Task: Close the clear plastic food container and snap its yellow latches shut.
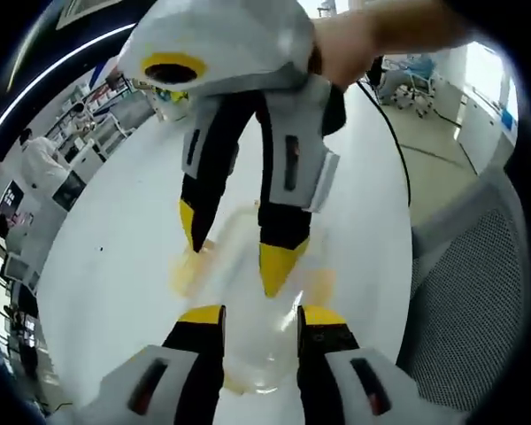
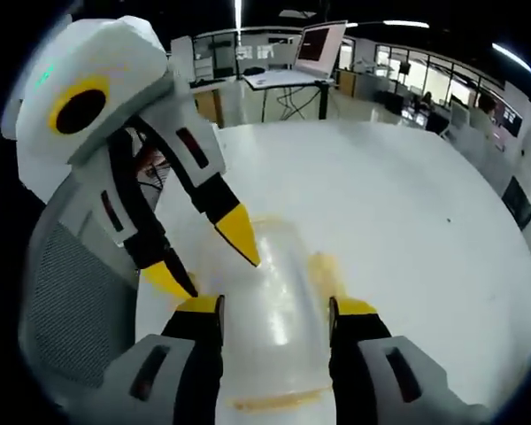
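1. Two grippers are working over one clear plastic food container on the white table. Nearest me in the right gripper view, the right gripper is hanging with its jaws spread to either side of the container's body, the lid lying on top, and I am not seeing the tips bite on anything.
2. In the left gripper view, the left gripper is also holding its jaws apart over the near end of the container, pinching nothing.
3. Just beyond, the right gripper is coming in from the far side, tips down at the lid.
4. Yellow latches are blurring along the container's edges; one more is showing at the near end. I cannot tell which are snapped.
5. I am judging the step as latching: lid down, clips in hand. The next move is calling for one gripper steadying the box while the other presses a latch flap down.
6. Farther off, a mesh office chair is standing beside the table.
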